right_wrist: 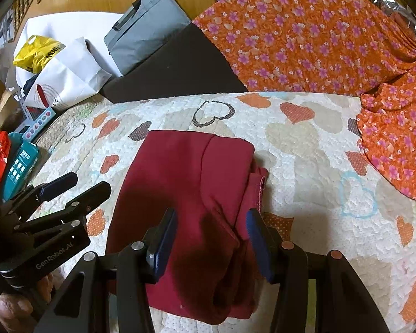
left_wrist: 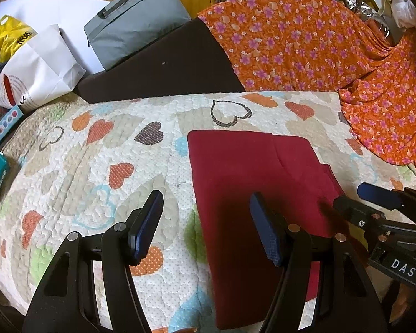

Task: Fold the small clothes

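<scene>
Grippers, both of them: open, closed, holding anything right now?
Left gripper: open, holding nothing.
Right gripper: open over the red garment, holding nothing.

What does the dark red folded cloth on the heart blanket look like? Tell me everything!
The dark red folded cloth looks soft and plain, like knit cotton. It lies flat on the quilted heart-print blanket, folded lengthwise into a long shape, with layers overlapping and a stitched hem peeking out on its right edge. Both open grippers, left gripper and right gripper, hover above it; neither grips it.
</scene>
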Tool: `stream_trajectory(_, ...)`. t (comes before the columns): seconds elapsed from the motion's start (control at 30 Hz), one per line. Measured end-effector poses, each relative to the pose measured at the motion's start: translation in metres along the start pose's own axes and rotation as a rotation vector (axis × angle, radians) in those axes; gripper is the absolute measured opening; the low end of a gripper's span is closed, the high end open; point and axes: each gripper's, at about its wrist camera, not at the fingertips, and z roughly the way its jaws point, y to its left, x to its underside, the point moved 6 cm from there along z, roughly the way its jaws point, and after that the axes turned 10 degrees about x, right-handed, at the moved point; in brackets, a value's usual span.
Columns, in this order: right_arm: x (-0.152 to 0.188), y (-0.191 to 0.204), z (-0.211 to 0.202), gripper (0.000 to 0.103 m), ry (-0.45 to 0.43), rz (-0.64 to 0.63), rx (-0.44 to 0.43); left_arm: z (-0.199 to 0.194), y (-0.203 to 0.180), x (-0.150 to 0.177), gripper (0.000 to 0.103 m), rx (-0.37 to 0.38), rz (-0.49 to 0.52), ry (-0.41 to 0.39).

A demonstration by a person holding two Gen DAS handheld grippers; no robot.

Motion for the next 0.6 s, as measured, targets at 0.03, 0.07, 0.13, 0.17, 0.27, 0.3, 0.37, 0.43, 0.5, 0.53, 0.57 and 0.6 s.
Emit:
stream_trajectory(0.03,0.000,0.000,0.002,0.050,0.007,0.001,-0.003,0.000,0.000,0.000,0.065,0.002,0.000,0.003)
stream_trajectory(0.07,0.001,0.001,0.001,0.050,0.010,0.000,-0.003,0.000,-0.001,0.001,0.065,0.004,0.002,0.007)
stream_trajectory(0.13,0.002,0.002,0.001,0.050,0.006,-0.005,0.001,0.000,-0.001,0.000,0.065,-0.001,0.007,0.008)
stream_trajectory(0.17,0.003,0.002,0.001,0.050,0.006,-0.007,0.001,0.000,0.000,-0.001,0.065,-0.002,0.007,0.007)
stream_trajectory(0.27,0.005,0.005,0.001,0.050,0.008,-0.011,-0.004,-0.001,0.001,-0.002,0.065,0.006,0.004,0.002)
stream_trajectory(0.3,0.005,0.005,0.001,0.050,0.011,-0.015,-0.003,-0.001,0.000,-0.002,0.065,0.006,0.003,0.002)
stream_trajectory(0.37,0.007,0.008,0.001,0.050,0.014,-0.021,-0.005,-0.001,0.000,-0.002,0.065,0.007,0.003,0.002)
stream_trajectory(0.43,0.008,0.009,0.002,0.050,0.015,-0.025,-0.005,-0.001,0.000,-0.003,0.065,0.009,0.001,0.003)
stream_trajectory(0.5,0.009,0.010,0.003,0.050,0.018,-0.028,-0.008,-0.001,0.000,-0.002,0.065,0.010,-0.001,0.002)
stream_trajectory(0.53,0.009,0.011,0.003,0.050,0.020,-0.030,-0.008,-0.001,0.000,-0.002,0.065,0.014,0.000,0.003)
stream_trajectory(0.57,0.009,0.011,0.004,0.050,0.022,-0.031,-0.009,-0.001,0.000,-0.003,0.065,0.016,-0.002,0.004)
stream_trajectory(0.6,0.010,0.012,0.005,0.050,0.025,-0.030,-0.010,-0.001,0.000,-0.003,0.065,0.018,-0.003,0.004)
